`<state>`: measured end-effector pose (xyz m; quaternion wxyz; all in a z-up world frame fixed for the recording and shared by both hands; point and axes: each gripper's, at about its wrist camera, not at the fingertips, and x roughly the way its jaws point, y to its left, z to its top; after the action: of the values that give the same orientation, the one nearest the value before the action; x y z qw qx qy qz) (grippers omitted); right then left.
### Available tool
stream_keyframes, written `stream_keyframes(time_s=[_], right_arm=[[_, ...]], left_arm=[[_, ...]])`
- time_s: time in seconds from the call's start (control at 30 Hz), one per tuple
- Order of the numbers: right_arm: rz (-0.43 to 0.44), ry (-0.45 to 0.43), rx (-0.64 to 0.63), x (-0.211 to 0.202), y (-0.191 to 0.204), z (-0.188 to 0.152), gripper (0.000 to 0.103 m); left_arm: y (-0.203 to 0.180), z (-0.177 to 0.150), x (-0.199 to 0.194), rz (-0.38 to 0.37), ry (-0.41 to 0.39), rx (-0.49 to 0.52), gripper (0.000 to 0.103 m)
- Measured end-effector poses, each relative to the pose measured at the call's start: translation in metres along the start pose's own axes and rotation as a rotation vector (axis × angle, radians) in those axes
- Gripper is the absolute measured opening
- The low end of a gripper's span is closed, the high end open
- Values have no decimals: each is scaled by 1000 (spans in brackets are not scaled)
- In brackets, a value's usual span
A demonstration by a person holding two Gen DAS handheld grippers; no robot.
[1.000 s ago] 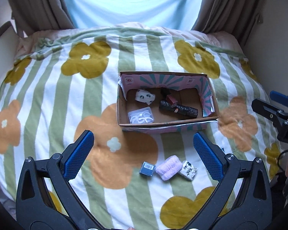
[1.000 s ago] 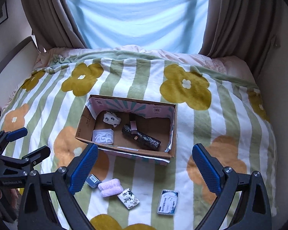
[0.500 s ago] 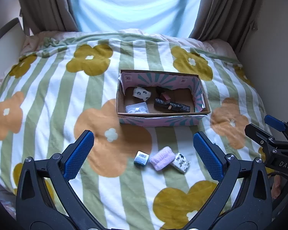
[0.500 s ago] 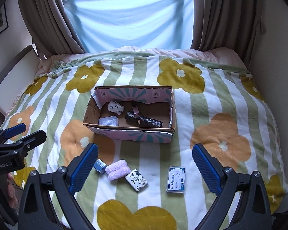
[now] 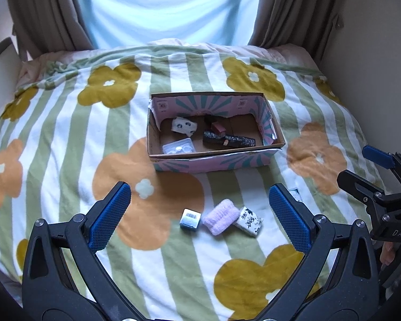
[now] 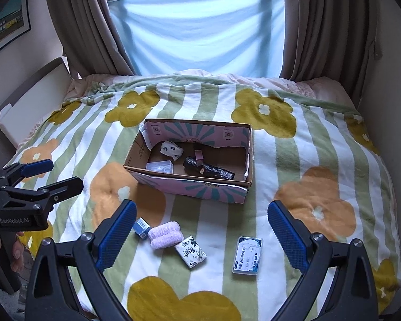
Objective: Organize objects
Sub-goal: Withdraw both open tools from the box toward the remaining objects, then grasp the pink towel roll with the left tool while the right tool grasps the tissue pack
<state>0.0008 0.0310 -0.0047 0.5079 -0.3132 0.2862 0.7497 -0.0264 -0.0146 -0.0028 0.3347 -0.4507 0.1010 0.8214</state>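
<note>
Nearest the cameras, the left gripper (image 5: 200, 206) and the right gripper (image 6: 201, 222) both hang over the bed (image 6: 307, 144) with their fingers spread wide apart and nothing between them. Just beyond them, four things lie loose on the flowered blanket: a small barcoded box (image 6: 141, 226), a pink rolled cloth (image 6: 165, 234) touching it, a floral tissue pack (image 6: 191, 251) just beside the cloth, and a white-and-blue flat case (image 6: 247, 255) a little apart to the right. Farther off stands the open cardboard box (image 6: 189, 184), already holding a spotted white packet (image 6: 171, 149), a clear plastic case (image 6: 159, 166), a black wrapped roll (image 6: 208, 170) and a small pinkish item (image 6: 199, 155). By my reckoning about half the sorting is done; the four loose pieces remain.
</note>
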Motion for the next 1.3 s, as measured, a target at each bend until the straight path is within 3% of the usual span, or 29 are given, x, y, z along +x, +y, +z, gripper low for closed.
stream_keyframes(time_s=[0.2, 0.6, 0.87, 0.93, 1.1, 1.17, 1.23, 1.3], right_arm=[[48, 47, -103, 25, 1, -26, 98], [163, 177, -284, 115, 7, -94, 97], [218, 242, -334, 175, 6, -125, 89], [238, 260, -355, 185, 7, -128, 87], [265, 294, -367, 203, 9, -127, 86], [268, 310, -374, 210, 10, -127, 81], [275, 326, -380, 215, 11, -126, 74], [281, 336, -384, 219, 11, -126, 72]], left_arm=[[-14, -15, 36, -55, 41, 154, 103], [-52, -71, 146, -164, 198, 584, 101], [-55, -89, 206, -218, 264, 648, 95], [-56, -92, 217, -222, 288, 676, 88], [-55, -97, 234, -252, 333, 713, 88], [-55, -99, 237, -264, 345, 732, 84], [-57, -100, 239, -272, 359, 747, 74], [-58, -101, 242, -282, 364, 758, 74]])
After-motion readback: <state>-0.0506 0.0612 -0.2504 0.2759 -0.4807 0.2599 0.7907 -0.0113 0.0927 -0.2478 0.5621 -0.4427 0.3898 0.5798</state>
